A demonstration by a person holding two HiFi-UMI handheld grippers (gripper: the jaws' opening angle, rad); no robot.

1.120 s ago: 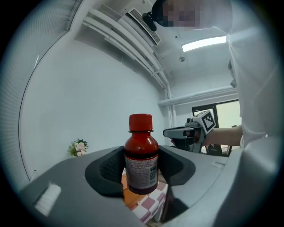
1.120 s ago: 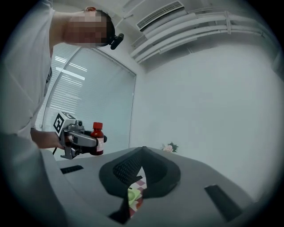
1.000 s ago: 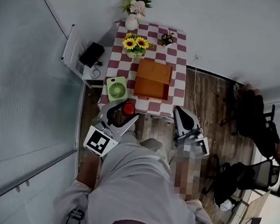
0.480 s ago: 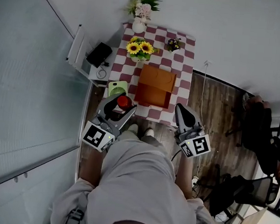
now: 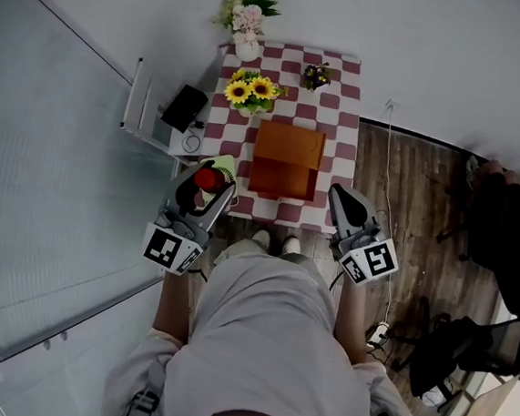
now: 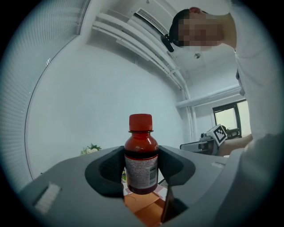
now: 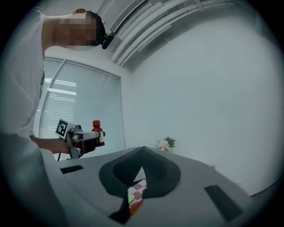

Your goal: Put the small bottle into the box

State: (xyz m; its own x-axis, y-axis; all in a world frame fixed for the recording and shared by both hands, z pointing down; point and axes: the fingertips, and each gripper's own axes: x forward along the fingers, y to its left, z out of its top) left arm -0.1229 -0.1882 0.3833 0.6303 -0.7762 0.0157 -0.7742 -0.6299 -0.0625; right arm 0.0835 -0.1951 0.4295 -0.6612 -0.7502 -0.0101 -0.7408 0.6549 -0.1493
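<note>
The small bottle [image 6: 141, 156] is brown with a red cap and stands upright between the pads of my left gripper [image 6: 141, 167], which is shut on its body. In the head view the bottle [image 5: 209, 179] and left gripper [image 5: 204, 191] hover at the table's front left corner, left of the orange box [image 5: 285, 162]. The box sits mid-table with its lid open, and it shows below the jaws [image 6: 143, 207]. My right gripper [image 5: 342, 198] hangs shut and empty at the front right corner. The right gripper view shows its pads [image 7: 153, 170] together and the left gripper [image 7: 84, 138] with the bottle [image 7: 97, 131].
On the checkered table [image 5: 342, 119] stand a sunflower vase [image 5: 251, 90], a vase of pink flowers [image 5: 247, 20] and a small plant [image 5: 316, 73]. A green fan [image 5: 226, 164] lies under the left gripper. A side shelf [image 5: 186, 107] stands left, office chairs [image 5: 503, 244] right.
The left gripper, still holding the bottle, has shifted left from in front of the box to over the green fan. The right gripper has barely moved. The head camera has drifted.
</note>
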